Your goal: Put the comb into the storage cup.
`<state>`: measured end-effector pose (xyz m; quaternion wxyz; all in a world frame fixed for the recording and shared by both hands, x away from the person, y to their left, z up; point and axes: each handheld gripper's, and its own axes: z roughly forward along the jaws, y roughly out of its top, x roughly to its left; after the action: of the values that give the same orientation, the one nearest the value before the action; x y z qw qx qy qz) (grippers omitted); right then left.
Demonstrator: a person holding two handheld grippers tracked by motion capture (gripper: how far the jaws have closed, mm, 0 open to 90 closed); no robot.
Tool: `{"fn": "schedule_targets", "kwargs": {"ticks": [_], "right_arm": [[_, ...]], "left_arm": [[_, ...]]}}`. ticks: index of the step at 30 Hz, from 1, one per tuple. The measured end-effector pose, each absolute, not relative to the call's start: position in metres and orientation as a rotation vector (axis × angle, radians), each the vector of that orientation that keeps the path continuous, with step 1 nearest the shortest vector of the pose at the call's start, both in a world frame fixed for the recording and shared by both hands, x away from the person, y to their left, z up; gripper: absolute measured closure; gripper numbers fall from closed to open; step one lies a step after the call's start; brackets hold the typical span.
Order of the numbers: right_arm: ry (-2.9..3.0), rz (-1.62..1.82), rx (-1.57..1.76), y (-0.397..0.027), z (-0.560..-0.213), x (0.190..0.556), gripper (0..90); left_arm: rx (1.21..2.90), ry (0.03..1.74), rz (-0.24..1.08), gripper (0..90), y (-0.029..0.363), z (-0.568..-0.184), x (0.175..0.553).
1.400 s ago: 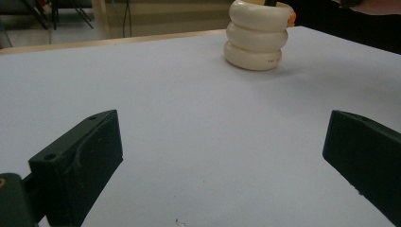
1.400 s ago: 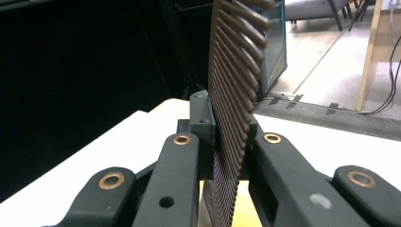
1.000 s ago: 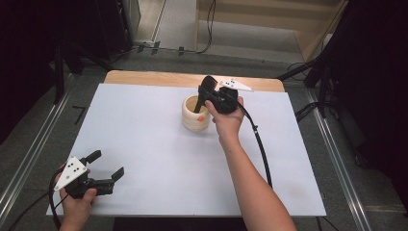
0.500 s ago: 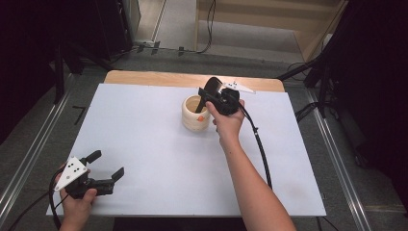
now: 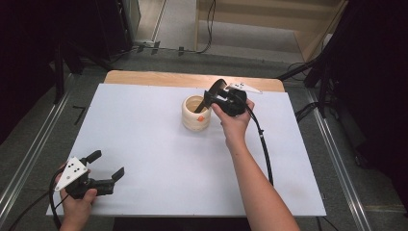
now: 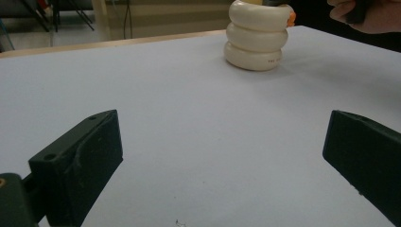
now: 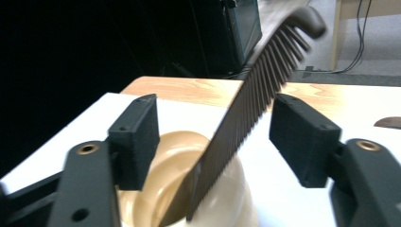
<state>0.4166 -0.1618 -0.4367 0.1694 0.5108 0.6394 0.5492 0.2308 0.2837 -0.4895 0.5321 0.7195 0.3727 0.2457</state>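
A cream ribbed cup (image 5: 195, 118) with an orange spot on its side stands at the middle of the white sheet (image 5: 144, 134). A dark comb (image 7: 246, 109) leans out of the cup (image 7: 161, 156), teeth down, its handle up to the right. My right gripper (image 7: 213, 123) hangs just over the cup's rim; its jaws have just been opening, and the comb stands between them with neither pad pressing on it. In the high view the right gripper (image 5: 214, 98) is at the cup's right. My left gripper (image 5: 106, 166) rests open at the front left, far from the cup (image 6: 257, 35).
The white sheet covers a wooden table whose bare strip (image 5: 154, 77) shows along the far edge. Dark stands and cables surround the table. A black cable (image 5: 262, 144) trails from the right gripper along the forearm.
The right hand has shifted slightly to the right at the cup, with the comb now standing free in it. The left hand has kept still.
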Motion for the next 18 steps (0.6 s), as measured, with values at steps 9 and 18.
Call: {"fn": "schedule_targets", "kwargs": {"ticks": [9,18], "right_arm": [[1.869,1.504,1.361,-0.166,-0.433,0.407,10.3],[1.851,1.456,1.288,-0.168,-0.426,0.392,0.0]], "left_arm": [[1.718,0.89,0.589,0.0,0.283,-0.49,0.231],[1.719,0.889,0.586,0.0,0.283,-0.49,0.231]]}}
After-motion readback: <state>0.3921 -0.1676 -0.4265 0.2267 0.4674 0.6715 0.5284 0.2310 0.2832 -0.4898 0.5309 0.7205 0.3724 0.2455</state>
